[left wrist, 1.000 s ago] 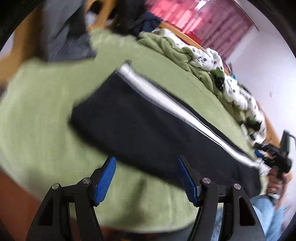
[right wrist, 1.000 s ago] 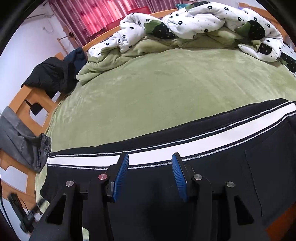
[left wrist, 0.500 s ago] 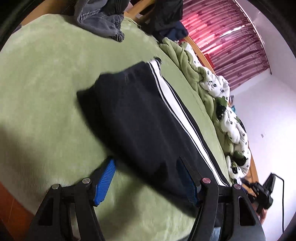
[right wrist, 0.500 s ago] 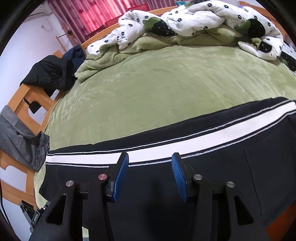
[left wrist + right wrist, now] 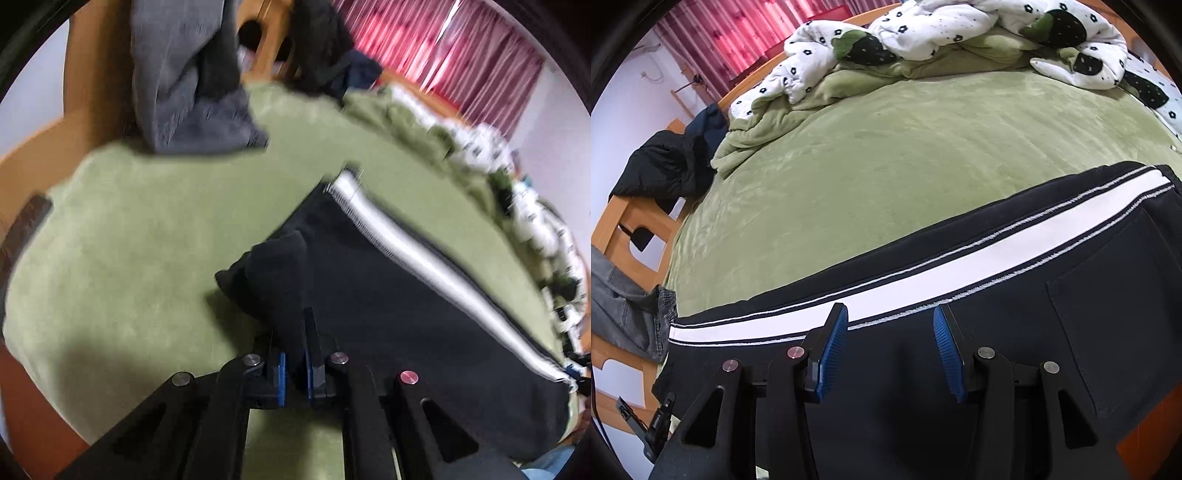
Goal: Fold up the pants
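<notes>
Black pants (image 5: 388, 310) with a white side stripe lie flat on the green bedspread (image 5: 140, 236). My left gripper (image 5: 294, 369) is shut on the near hem corner of the pants, which bunches up just ahead of the pads. In the right wrist view the pants (image 5: 997, 325) stretch across the near edge of the bed, stripe running left to right, a back pocket at the right. My right gripper (image 5: 890, 350) is open and empty over the black cloth, just short of the stripe.
A rumpled white quilt with black flowers (image 5: 923, 33) and a green blanket (image 5: 768, 118) lie at the far side of the bed. Grey jeans (image 5: 192, 92) and a dark jacket (image 5: 665, 166) hang on the wooden frame at the left.
My left gripper has closed from wide open onto the pants' hem corner, and the cloth there is now bunched. The right gripper has stayed open and nearly still.
</notes>
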A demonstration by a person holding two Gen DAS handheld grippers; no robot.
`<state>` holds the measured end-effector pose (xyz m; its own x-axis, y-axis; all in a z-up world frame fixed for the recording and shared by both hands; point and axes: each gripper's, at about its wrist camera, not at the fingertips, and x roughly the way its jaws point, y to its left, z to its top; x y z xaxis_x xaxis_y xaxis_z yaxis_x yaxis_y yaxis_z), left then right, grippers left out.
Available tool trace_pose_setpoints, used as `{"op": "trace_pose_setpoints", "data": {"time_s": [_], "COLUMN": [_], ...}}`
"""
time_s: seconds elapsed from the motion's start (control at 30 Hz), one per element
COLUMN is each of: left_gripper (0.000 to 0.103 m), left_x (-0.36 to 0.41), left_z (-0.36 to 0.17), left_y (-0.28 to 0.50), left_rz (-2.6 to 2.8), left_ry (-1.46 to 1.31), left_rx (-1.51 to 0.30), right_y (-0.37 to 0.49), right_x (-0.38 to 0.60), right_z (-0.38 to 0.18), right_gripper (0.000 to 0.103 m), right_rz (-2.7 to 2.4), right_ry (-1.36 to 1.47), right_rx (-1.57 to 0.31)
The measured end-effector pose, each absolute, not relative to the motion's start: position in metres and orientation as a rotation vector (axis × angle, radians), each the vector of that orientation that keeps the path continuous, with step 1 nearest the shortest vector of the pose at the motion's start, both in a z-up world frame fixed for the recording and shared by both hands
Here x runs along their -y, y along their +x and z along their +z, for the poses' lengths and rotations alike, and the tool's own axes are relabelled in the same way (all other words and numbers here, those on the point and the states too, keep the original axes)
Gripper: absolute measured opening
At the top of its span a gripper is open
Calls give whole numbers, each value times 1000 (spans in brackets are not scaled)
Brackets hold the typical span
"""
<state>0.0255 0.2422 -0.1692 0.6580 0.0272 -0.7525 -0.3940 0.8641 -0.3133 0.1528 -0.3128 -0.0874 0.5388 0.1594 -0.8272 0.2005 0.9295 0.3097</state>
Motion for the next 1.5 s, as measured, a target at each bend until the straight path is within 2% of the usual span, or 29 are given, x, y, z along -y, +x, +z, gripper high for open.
{"op": "trace_pose_setpoints", "data": {"time_s": [0.1,0.13,0.17,0.37,0.53,0.6,0.63,0.67,0.83,0.93,0.97,1.03,1.33,1.37,1.43,1.5], "left_gripper": [25,40,47,47,47,41,23,15,15,23,33,42,43,45,57,58], "left_x": [-242,-244,-248,-256,-259,-256,-253,-252,-261,-252,-252,-252,-228,-227,-225,-225], "left_z": [-167,-163,-161,-139,-133,-133,-134,-136,-152,-151,-148,-138,-91,-87,-82,-78], "left_y": [21,15,7,-17,3,9,14,16,11,12,12,11,32,37,48,62], "left_rz": [238,264,284,302,292,291,299,315,349,377,396,438,315,298,245,190], "left_ry": [-445,-444,-441,-389,-391,-378,-356,-328,-367,-285,-270,-254,-135,-126,-133,-161], "left_rx": [-841,-845,-842,-775,-759,-763,-766,-772,-790,-805,-811,-809,-722,-713,-709,-695], "right_y": [154,154,154,157,156,153,151,149,145,143,143,141,138,139,140,141], "right_x": [312,311,310,306,304,304,304,305,309,322,326,333,356,357,356,353], "right_z": [-88,-88,-88,-87,-80,-75,-74,-72,-70,-70,-71,-71,-76,-76,-76,-76], "right_gripper": [48,48,48,48,48,48,48,48,47,48,47,48,48,48,48,48], "right_rz": [-28,-28,-29,-29,-79,-90,-95,-100,-145,-155,-156,-166,-193,-194,-200,-202], "right_ry": [385,380,373,339,271,244,235,222,152,190,197,211,306,307,299,286], "right_rx": [-1016,-1017,-1017,-1015,-988,-973,-969,-967,-978,-976,-979,-987,-1004,-1005,-1008,-1011]}}
